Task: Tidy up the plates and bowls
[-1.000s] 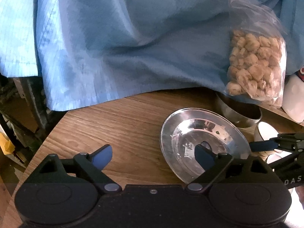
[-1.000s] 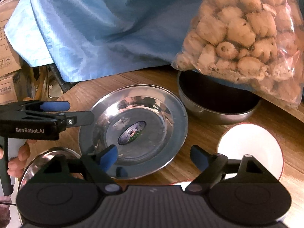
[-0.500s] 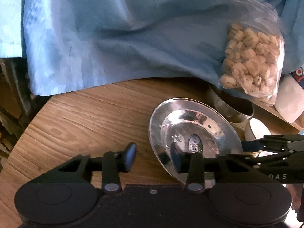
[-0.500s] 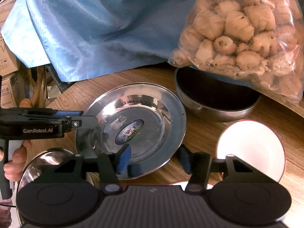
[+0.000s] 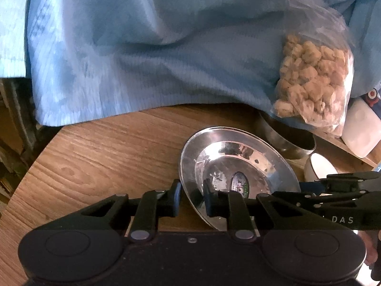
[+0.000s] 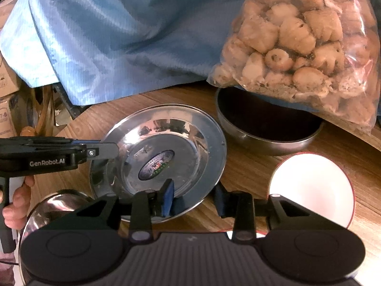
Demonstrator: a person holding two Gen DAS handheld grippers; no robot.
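A shiny steel plate (image 5: 238,166) with a round sticker lies on the wooden table (image 5: 107,155); it also shows in the right wrist view (image 6: 166,147). My left gripper (image 5: 191,196) is closed on the plate's left rim, one finger on each side of the edge. My right gripper (image 6: 194,197) straddles the plate's near rim with a gap still between the pads. A dark steel bowl (image 6: 266,128) stands behind the plate. A white bowl with a red rim (image 6: 314,188) sits at the right.
A bag of biscuits (image 6: 304,40) rests over the dark bowl's far rim. Blue cloth (image 5: 154,47) covers the back of the table. Another steel dish (image 6: 54,205) lies at the lower left of the right wrist view. The table's left edge (image 5: 40,152) is close.
Both grippers closed from wide open. The left one moved in and pinched the plate's left rim. The right one narrowed around the plate's near rim.
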